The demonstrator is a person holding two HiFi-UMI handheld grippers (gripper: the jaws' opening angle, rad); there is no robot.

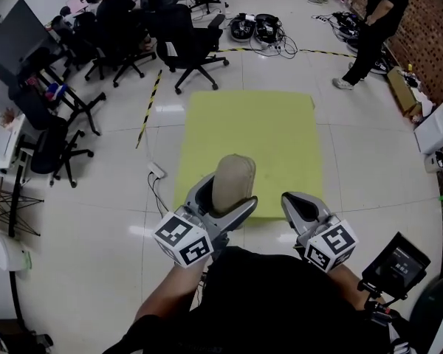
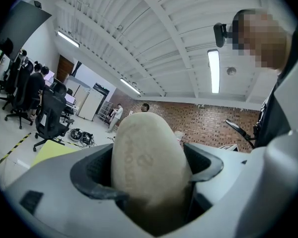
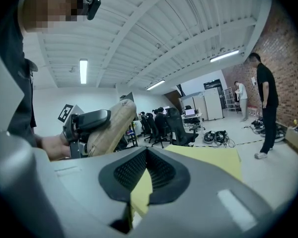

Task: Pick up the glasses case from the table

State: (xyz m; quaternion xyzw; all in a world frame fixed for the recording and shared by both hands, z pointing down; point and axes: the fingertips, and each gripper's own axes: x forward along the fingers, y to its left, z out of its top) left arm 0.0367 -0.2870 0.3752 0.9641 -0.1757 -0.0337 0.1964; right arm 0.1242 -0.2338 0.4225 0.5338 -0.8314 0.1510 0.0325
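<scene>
Two tongs: left tongs [image 1: 223, 200] and right tongs [image 1: 304, 206]. Two marker cubes, one cube [image 1: 182, 240] per tool. One case [image 1: 232, 183]. One yellow counter [image 1: 258, 139].

On the floor [image 1: 369, 161] are two round black units [image 1: 243, 28] among cables, and one white power strip [image 1: 156, 170]. There are at least four black chairs [image 1: 192, 41]. One black screen [image 1: 399, 260] shows at the lower right.

Two seated people [image 1: 117, 2] are at the far desks, and two standing people [image 3: 265, 103] are by the brick wall [image 3: 288, 58]. Three strip lights [image 2: 213, 71] hang on the ceiling.
</scene>
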